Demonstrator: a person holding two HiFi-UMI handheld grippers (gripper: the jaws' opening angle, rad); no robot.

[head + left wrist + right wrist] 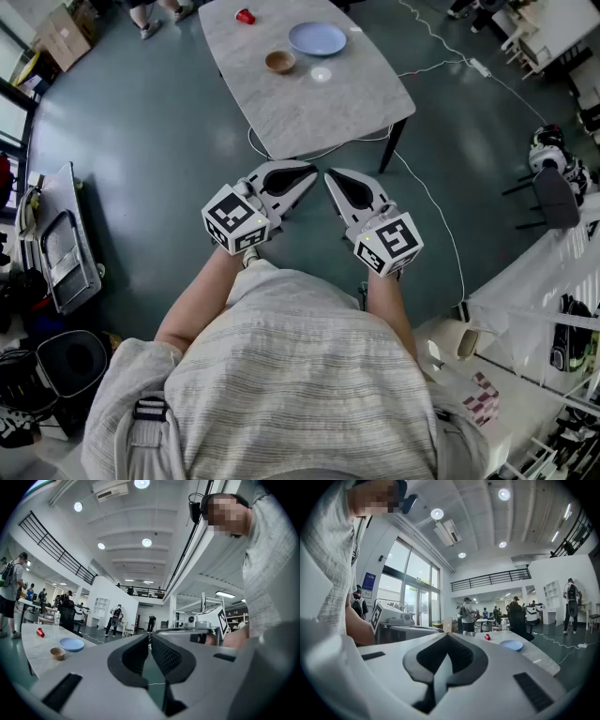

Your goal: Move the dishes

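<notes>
A light blue plate (317, 38) lies on the marble table (309, 108) ahead of me, far beyond both grippers. A small brown bowl (279, 62) sits just left of the plate, and a red cup (245, 16) lies near the table's far edge. The left gripper view shows the plate (71, 644), bowl (57, 653) and cup (40, 632) at its left. The right gripper view shows the plate (511, 645) and cup (487, 637). My left gripper (305, 175) and right gripper (334, 176) hang side by side over the floor, short of the table's near edge. Both are shut and hold nothing.
A white cable (433, 199) loops across the green floor by the table's dark leg (391, 147). A folded chair (64, 246) and a black bin (70, 361) stand at the left, a dark chair (555, 197) at the right. People stand in the background (114, 618).
</notes>
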